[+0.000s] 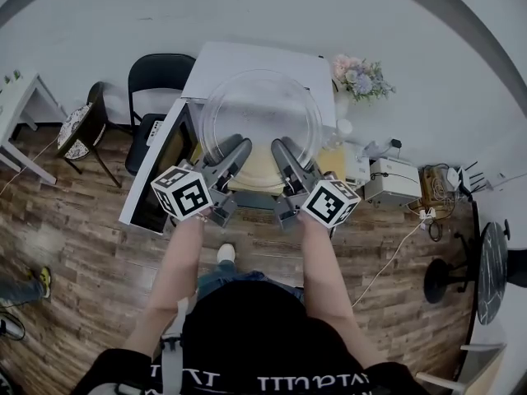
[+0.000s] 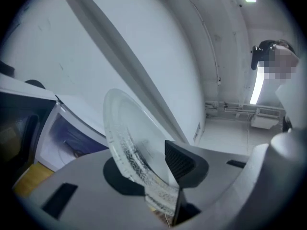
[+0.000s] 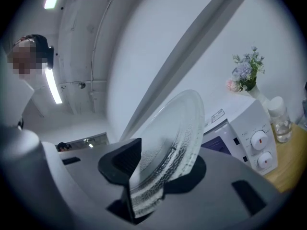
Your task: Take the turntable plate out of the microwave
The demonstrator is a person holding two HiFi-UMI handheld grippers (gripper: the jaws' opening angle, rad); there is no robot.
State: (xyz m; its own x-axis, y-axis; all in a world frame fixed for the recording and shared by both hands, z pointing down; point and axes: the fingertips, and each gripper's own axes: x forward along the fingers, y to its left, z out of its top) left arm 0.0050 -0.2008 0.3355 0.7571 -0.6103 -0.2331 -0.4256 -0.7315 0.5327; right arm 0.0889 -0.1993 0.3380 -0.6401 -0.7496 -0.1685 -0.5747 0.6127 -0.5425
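The turntable plate (image 1: 262, 113), a clear round glass disc, is held in the air in front of the white microwave (image 1: 247, 60), whose door (image 1: 156, 171) stands open to the left. My left gripper (image 1: 233, 144) is shut on the plate's near-left rim and my right gripper (image 1: 284, 145) on its near-right rim. In the left gripper view the ribbed glass plate (image 2: 125, 128) sits clamped in that gripper (image 2: 158, 171), with the microwave cavity (image 2: 62, 133) behind. In the right gripper view the plate (image 3: 177, 128) is pinched in that gripper (image 3: 148, 171), the microwave (image 3: 244, 128) to its right.
A vase of flowers (image 1: 360, 78) and a small bottle (image 3: 278, 116) stand right of the microwave on the wooden table (image 1: 255, 171). A white box (image 1: 394, 179) lies further right. A black chair (image 1: 156, 81) stands left of the microwave.
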